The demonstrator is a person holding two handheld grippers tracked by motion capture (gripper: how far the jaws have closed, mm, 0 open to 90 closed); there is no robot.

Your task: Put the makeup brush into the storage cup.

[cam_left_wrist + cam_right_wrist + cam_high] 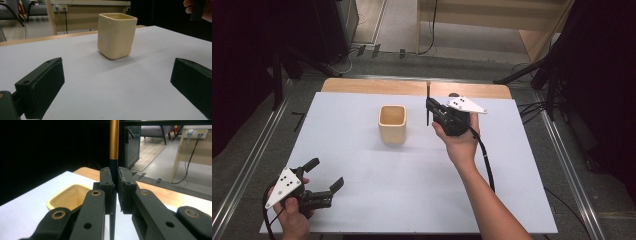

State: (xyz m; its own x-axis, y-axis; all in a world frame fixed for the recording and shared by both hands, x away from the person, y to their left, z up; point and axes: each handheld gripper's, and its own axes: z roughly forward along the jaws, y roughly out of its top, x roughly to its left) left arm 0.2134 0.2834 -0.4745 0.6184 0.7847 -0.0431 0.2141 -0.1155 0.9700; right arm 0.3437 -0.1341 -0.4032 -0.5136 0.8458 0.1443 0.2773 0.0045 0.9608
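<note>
- Thin rod (114, 142): a slender stick with a dark, near-black lower section and a golden-orange upper section. It stands upright, close to vertical, above the desk (362, 165). It is clamped between the two black jaws of the right gripper (429, 111); its lower end extends below the jaws. In the high view the rod (428, 102) appears as a thin dark line just right of the cup.
- Cup (392, 123): a cream-coloured, square-sided container with rounded corners. It stands upright on the white desk surface with the mouth open upward. It is placed near the desk centre, apart from the rod.
</note>
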